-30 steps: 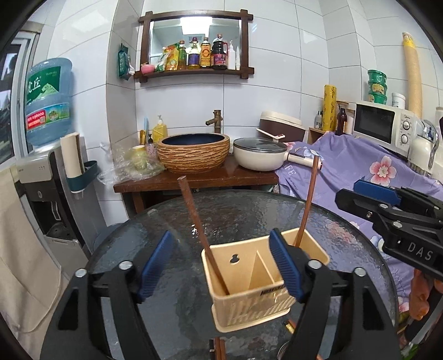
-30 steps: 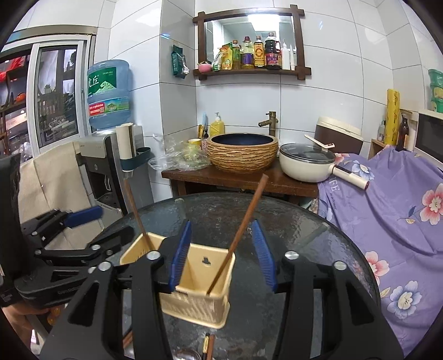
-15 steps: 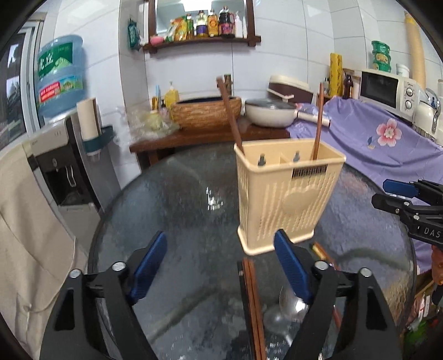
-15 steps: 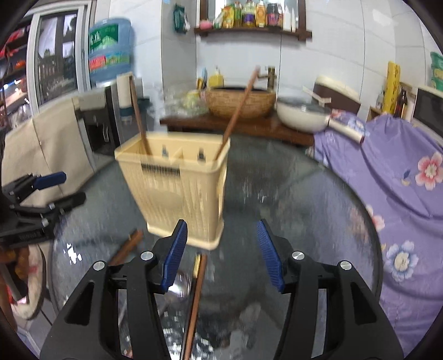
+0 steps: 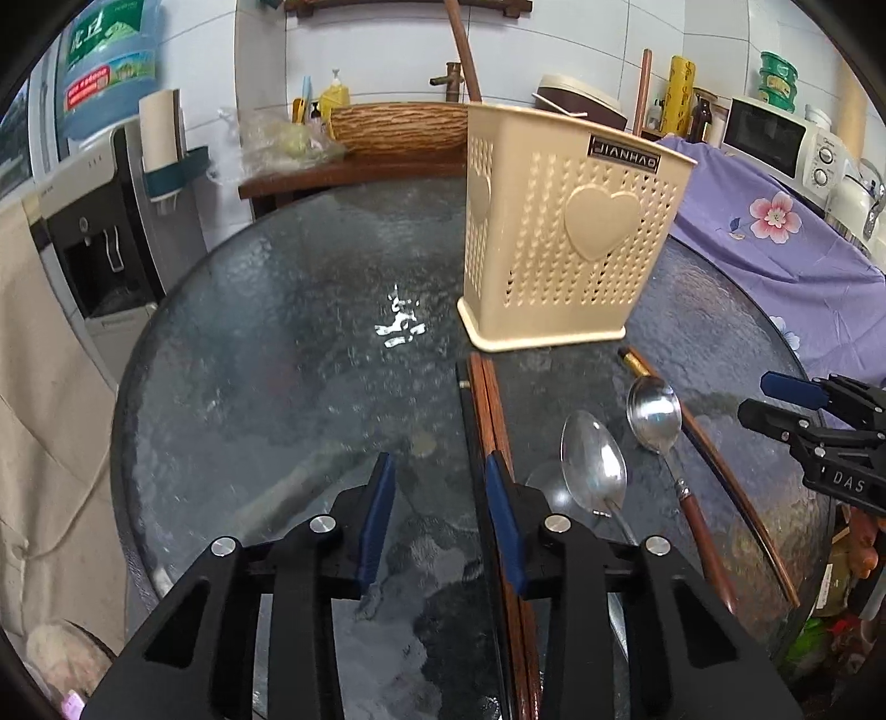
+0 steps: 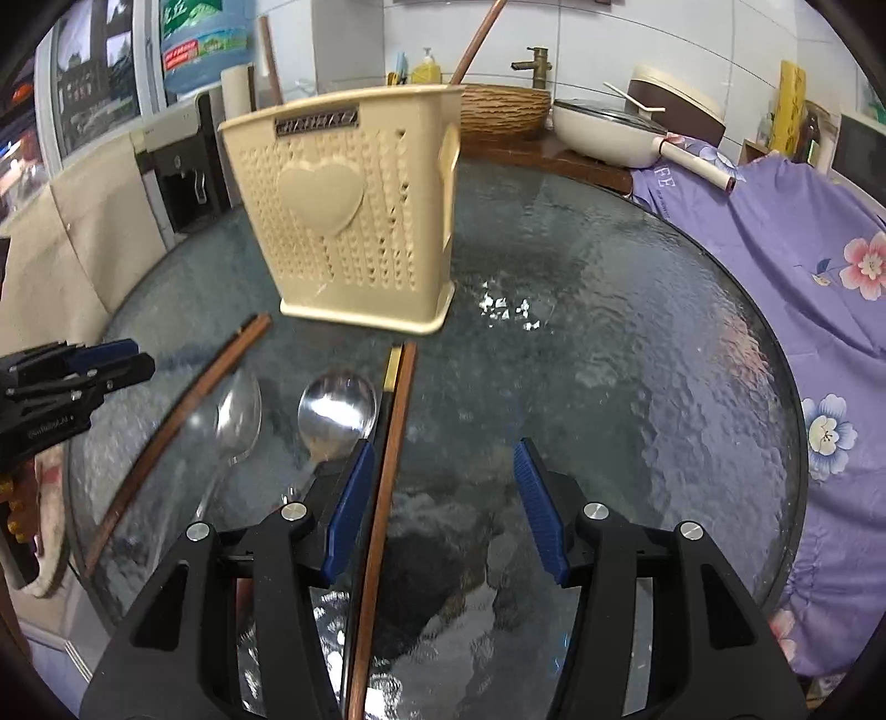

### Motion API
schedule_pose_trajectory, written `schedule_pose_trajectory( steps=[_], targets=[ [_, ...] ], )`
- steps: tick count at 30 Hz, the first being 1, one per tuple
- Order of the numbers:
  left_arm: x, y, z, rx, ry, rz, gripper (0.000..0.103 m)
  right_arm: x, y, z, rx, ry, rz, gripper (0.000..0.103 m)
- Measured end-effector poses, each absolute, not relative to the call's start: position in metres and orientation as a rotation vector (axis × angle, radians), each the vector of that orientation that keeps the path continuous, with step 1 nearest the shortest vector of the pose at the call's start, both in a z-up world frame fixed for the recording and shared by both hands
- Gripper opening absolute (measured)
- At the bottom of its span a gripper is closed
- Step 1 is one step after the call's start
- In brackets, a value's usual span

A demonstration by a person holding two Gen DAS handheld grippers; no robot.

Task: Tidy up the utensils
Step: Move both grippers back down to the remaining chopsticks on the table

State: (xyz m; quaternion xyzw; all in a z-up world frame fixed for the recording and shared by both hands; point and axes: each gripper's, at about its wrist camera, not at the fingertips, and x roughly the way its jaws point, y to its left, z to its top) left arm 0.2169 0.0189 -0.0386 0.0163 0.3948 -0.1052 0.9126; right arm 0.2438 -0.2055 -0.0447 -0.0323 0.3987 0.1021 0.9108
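Note:
A cream slotted utensil holder (image 5: 565, 232) (image 6: 354, 221) stands on the round glass table (image 5: 277, 360), with two chopsticks (image 5: 462, 50) upright in it. In front of it lie two metal spoons (image 5: 595, 465) (image 6: 338, 410) and loose brown chopsticks (image 5: 487, 410) (image 6: 393, 443). My left gripper (image 5: 439, 459) hangs low over the table with its jaws closing. Only bare glass shows between them, and the chopstick pair runs under the right pad. My right gripper (image 6: 443, 443) is open, with one chopstick lying between its jaws close to the left pad.
A purple floral cloth (image 6: 803, 249) covers furniture right of the table. Behind stand a wooden counter with a woven basin (image 5: 398, 127), a pan (image 6: 603, 133) and a water dispenser (image 5: 105, 183). Another long chopstick (image 5: 714, 471) lies near the table's right edge.
Both grippers have dropped from above the holder to just over the table in front of it. The left jaws have narrowed. The right jaws keep their width.

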Motion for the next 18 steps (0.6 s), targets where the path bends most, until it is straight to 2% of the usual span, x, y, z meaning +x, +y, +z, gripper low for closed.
schedule_pose_trajectory(
  steps=[18],
  targets=[
    [0.213,0.013,-0.058,0.030,0.860,-0.241,0.031,0.247,-0.196,-0.066,-0.087,0.899,0.217,0.046]
  ],
)
